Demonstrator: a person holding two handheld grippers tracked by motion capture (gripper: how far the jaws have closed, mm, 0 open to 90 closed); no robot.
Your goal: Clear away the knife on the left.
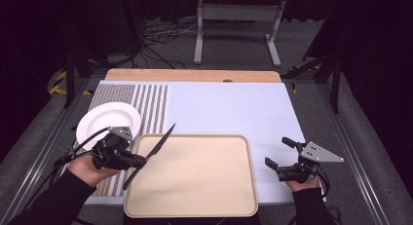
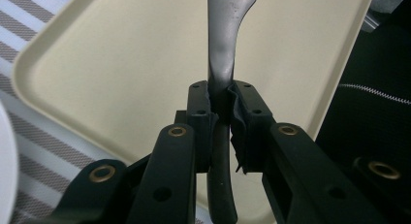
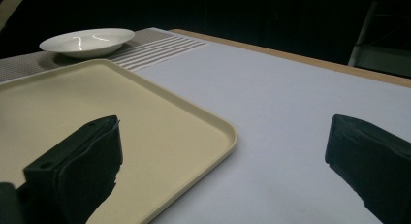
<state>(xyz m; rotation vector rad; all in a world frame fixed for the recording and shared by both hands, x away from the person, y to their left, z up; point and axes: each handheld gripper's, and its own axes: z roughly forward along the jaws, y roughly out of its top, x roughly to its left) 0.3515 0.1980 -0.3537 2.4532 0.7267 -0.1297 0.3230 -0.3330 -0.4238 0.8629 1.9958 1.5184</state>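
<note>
My left claw (image 1: 141, 161) grips the dark slim metal knife (image 1: 157, 149) mid-handle, blade slanting over the beige plastic tray's (image 1: 195, 205) near-left corner (right claw (image 1: 278, 153) gapes, empty).

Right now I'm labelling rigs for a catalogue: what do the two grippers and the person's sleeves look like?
Both grippers are black. The left gripper has two blocky jaws on arms with brass-coloured rivets; one pad's edge looks frayed. The right gripper carries a grey three-cornered plate with small holes; the left has one too. Black cables trail from each. The sleeves are dark.
</note>
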